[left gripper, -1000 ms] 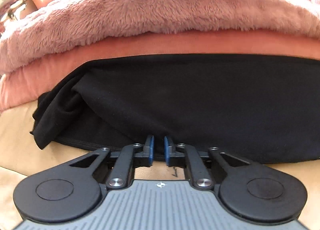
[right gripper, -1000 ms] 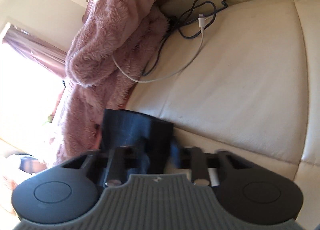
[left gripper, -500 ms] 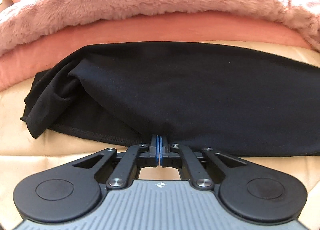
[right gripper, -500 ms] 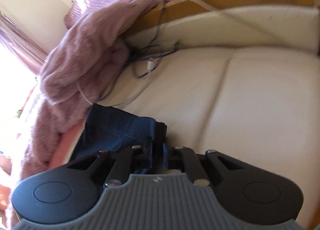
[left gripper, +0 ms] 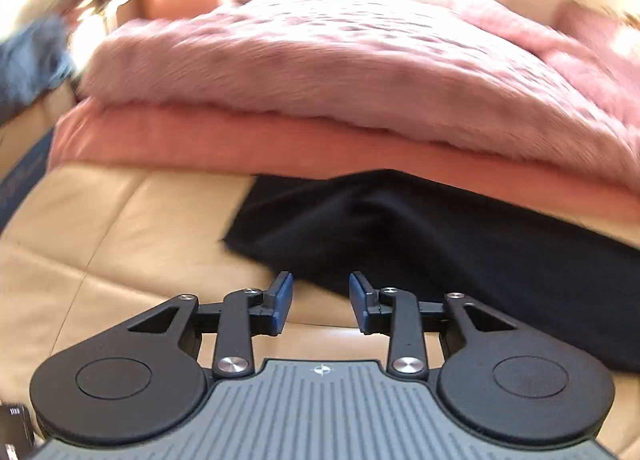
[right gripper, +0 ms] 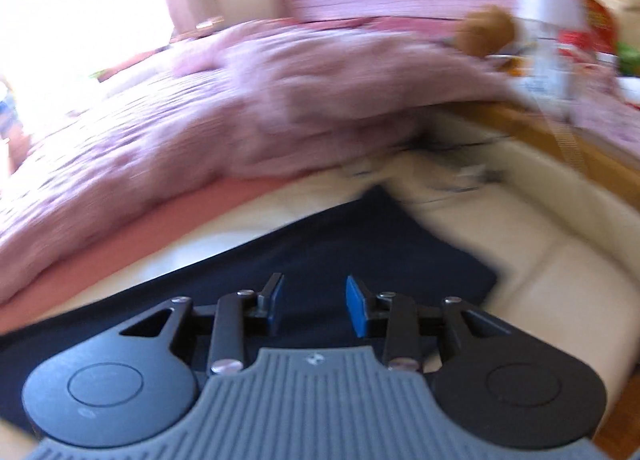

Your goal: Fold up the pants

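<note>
A cream leather sofa (left gripper: 120, 228) carries dark pants (left gripper: 460, 244) lying flat, a salmon sheet (left gripper: 240, 144) under a fluffy pink blanket (left gripper: 320, 72), and tangled cables (right gripper: 452, 164).

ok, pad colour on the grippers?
Blue pads, clearest in the right wrist view.

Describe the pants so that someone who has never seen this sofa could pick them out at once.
Start at the cream leather sofa seat, with a fluffy pink blanket heaped along its back over a smooth salmon-pink layer. The pants lie flat on the seat just in front of that pile. They are the only dark, near-black, smooth cloth there; everything beside them is pink or cream.
</note>
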Demonstrator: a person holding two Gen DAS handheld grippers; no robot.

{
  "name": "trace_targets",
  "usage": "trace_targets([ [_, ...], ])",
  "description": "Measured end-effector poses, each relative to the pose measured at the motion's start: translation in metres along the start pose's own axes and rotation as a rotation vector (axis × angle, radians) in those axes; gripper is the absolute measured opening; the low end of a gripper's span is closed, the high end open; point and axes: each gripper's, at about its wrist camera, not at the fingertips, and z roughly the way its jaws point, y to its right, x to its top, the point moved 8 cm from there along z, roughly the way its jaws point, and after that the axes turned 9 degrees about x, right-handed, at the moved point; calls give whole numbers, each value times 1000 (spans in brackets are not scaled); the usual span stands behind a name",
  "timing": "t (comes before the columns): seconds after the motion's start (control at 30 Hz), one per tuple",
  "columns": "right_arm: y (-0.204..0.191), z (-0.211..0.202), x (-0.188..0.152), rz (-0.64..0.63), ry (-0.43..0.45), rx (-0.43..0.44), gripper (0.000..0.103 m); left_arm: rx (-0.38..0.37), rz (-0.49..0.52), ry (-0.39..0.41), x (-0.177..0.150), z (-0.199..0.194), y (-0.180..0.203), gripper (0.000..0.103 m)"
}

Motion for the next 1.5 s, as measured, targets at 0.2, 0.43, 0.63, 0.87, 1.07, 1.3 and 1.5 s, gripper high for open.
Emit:
trace_targets([
  [0.2, -111, 39, -57, -132, -125, 165, 30, -78, -187, -34, -2, 24, -28, 55],
  [0.43, -182, 66, -98, -243, -193, 227, 30, -109, -223, -39, -4, 47, -20, 10],
  [0.63, -194, 83, -109, -299, -232, 205, 30, -170, -173, 69, 33, 23, -30, 0],
  [0.87, -191, 87, -108, -295, -236, 197, 30, -159, -8, 57, 102, 19, -48, 0],
  [1.07, -194, 88, -110, -307, -234, 196, 30, -40, 106, -240, 72, 97, -67, 0],
  [1.3, -188, 87, -108, -306, -243, 183, 30, -14, 16, -328, 50, 112, -83, 3],
  [1.5, -196, 68, -109, -363, -267, 196, 36, -145, -175, -260, 50, 83, -74, 42],
])
